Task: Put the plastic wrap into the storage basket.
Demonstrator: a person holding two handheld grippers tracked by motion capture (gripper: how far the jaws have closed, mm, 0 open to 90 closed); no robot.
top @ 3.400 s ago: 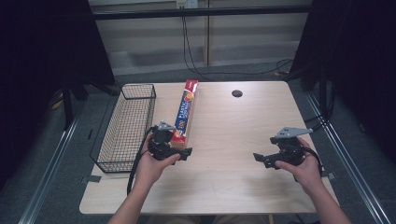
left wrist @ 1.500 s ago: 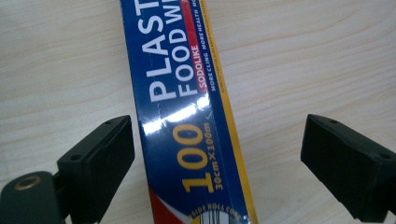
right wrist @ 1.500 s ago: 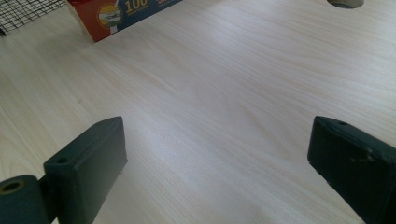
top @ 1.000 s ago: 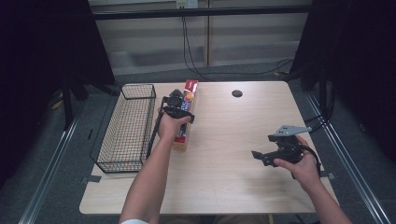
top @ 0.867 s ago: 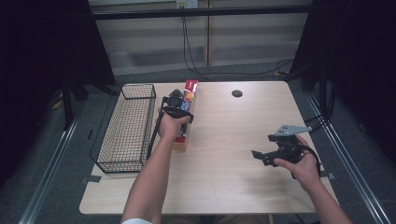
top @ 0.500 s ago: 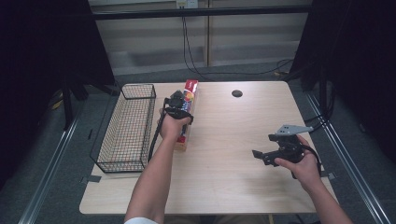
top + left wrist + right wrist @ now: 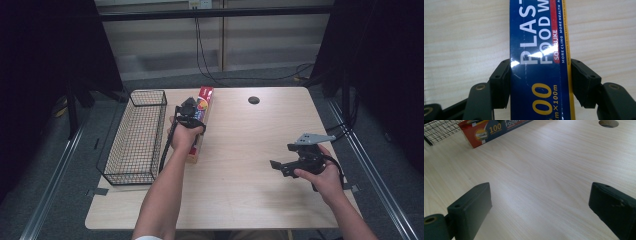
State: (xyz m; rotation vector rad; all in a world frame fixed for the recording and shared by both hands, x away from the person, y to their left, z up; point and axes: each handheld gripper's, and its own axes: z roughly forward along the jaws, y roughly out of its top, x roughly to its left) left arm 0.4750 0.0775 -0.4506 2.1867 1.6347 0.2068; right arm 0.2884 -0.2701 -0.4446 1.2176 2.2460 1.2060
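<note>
Seen from above: a pale wooden tabletop with a long, narrow box of plastic food wrap lying flat in its left half, one end close to the far edge, the rest running back toward the near edge. Just left of the box, along the left edge of the tabletop, a black wire basket. Over the middle of the box, the left gripper, held in the left hand, forearm stretching in from the near edge. From the left gripper's own camera: blue box top with white and yellow lettering between the two black jaws, one jaw pressed against each long side, closed around the box, box lying on the wood. Near the right edge of the tabletop, well apart from the box, the right gripper in the right hand, pointing left. From its own camera: jaws spread wide with nothing but bare wood between them, the red end of the box far off by the basket mesh. Toward the far edge, right of the box, a small round hole in the tabletop.
</note>
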